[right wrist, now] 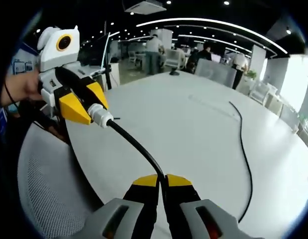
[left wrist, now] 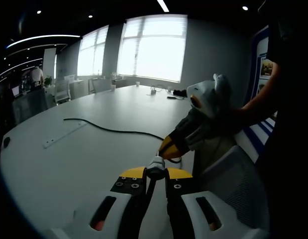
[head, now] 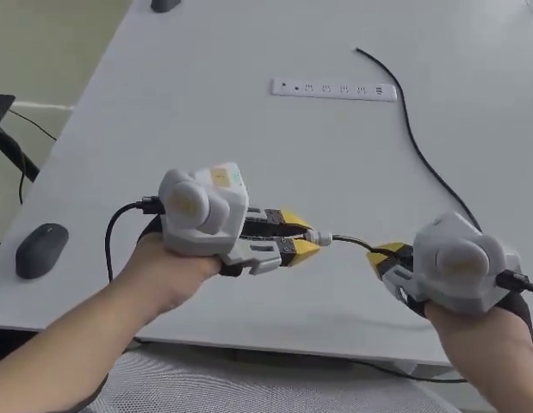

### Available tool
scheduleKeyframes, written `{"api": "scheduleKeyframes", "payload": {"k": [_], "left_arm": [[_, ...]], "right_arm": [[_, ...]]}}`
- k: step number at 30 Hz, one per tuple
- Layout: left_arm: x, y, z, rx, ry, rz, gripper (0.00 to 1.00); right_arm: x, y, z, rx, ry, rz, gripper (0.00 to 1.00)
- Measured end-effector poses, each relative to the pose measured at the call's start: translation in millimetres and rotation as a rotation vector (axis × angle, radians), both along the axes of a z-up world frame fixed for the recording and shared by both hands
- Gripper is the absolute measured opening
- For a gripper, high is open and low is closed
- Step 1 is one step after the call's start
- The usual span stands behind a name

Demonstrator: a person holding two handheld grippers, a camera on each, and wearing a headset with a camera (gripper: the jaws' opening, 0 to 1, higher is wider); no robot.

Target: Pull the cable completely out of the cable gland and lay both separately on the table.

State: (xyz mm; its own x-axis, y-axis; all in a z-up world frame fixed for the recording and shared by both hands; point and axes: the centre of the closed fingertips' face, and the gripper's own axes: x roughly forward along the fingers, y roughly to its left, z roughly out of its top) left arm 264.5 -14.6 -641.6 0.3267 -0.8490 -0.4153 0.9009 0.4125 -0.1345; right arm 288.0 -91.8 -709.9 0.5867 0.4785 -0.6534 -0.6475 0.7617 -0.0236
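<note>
Left tongs (head: 306, 235) clamped on the cable gland (head: 320, 238), right tongs (head: 378, 258) clamped on the cable (head: 352, 242), both above the table (head: 249, 138). Left gripper view: gland sits between the jaw tips. Right gripper view: cable runs from the jaws into the gland (not out yet).

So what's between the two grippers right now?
In the head view, a short stretch of black cable spans the gap, from the white gland in the left gripper to the right gripper.

The small white cable gland (right wrist: 100, 115) sat threaded on a thin black cable (right wrist: 139, 147), which curved slightly in mid-air.
</note>
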Motion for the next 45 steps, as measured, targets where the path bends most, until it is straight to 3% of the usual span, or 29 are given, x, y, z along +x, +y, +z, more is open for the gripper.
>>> {"api": "scheduleKeyframes", "payload": {"k": [12, 22, 35, 39, 45], "left_arm": [[-3.2, -1.2, -1.8, 0.005, -0.002, -0.004, 0.15], [-2.3, 0.1, -1.6, 0.007, -0.008, -0.001, 0.15], [-0.4, 5.0, -2.7, 0.014, -0.007, 0.007, 0.15], [0.4, 6.9, -1.4, 0.013, -0.007, 0.013, 0.15], [-2.3, 5.1, -0.7, 0.018, -0.011, 0.008, 0.15]], "right_arm": [[-4.1, -9.5, -16.4, 0.034, 0.067, -0.081, 0.0], [-6.0, -9.4, -14.8, 0.035, 0.063, -0.074, 0.0], [-8.3, -11.5, -3.7, -0.02, -0.014, -0.014, 0.02], [-9.5, -10.2, 5.7, -0.033, -0.039, 0.012, 0.1], [-11.7, 18.3, 42.2, -0.005, -0.137, 0.146, 0.15]]}}
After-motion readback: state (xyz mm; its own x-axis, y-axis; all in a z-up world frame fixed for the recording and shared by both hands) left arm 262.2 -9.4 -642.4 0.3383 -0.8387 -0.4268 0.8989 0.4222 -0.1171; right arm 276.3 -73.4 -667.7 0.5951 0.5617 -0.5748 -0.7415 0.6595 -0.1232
